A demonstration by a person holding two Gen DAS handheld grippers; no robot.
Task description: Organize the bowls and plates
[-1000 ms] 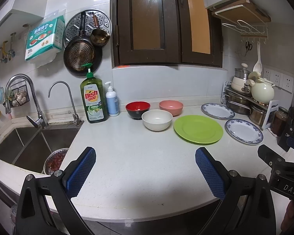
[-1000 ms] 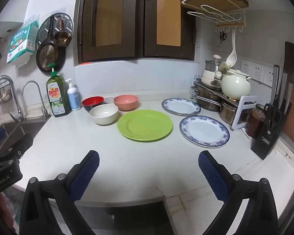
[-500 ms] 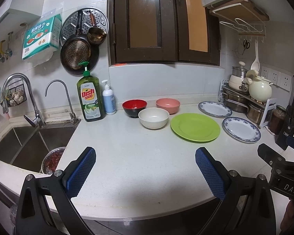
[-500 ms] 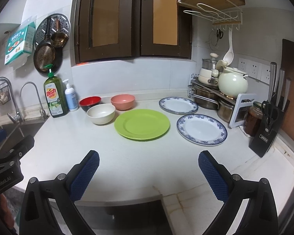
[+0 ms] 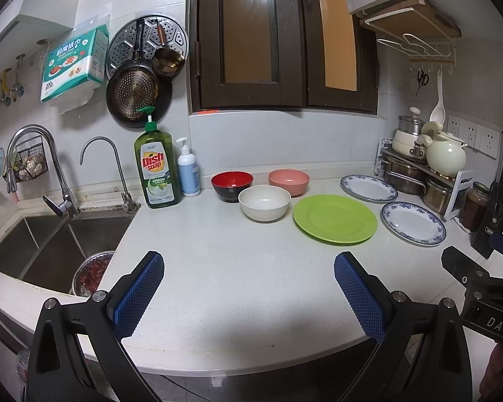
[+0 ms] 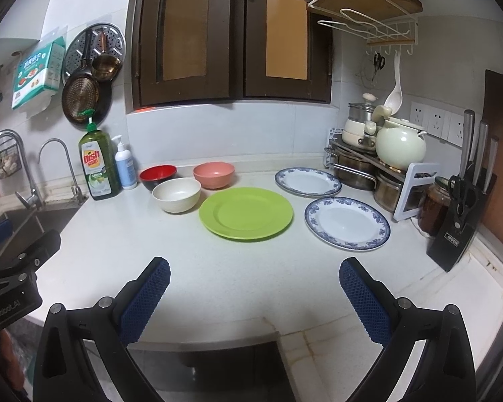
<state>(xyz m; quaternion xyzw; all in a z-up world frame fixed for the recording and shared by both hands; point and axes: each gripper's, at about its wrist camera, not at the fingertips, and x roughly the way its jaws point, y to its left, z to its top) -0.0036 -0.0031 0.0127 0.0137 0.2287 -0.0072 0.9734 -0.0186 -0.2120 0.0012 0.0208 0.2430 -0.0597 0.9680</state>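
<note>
Both tools hang over the near edge of the white counter (image 6: 218, 278) with nothing between their pads: the left gripper (image 5: 248, 288) has its jaws spread wide and empty, and the right gripper (image 6: 255, 288) is the same, wide apart and holding nothing. From the right wrist view, the dishes sit well beyond the fingertips. The green plate (image 6: 245, 213) lies flat at about 12 o'clock, the near blue-rimmed plate (image 6: 347, 223) at about 1 o'clock, and the far blue-rimmed plate (image 6: 308, 181) behind it, close to the pot rack (image 6: 382, 171). The three bowls cluster at about 11 o'clock: the white bowl (image 6: 176, 195) nearest, the red bowl (image 6: 158, 176) and the pink bowl (image 6: 214, 174) behind it, standing close together, with contact too hard to judge. None of the pieces is stacked yet, so the sorting looks unstarted. The blue-rimmed plates look like glazed ceramic, probably stiff, fairly heavy, slick and chippable; the green plate and the bowls may be lighter melamine or plastic, though that is a guess. A flat plate offers only its raised rim, so a pinch across the nearest edge seems best. Each bowl would likely take a grip over its wall, one pad inside and one outside.
</note>
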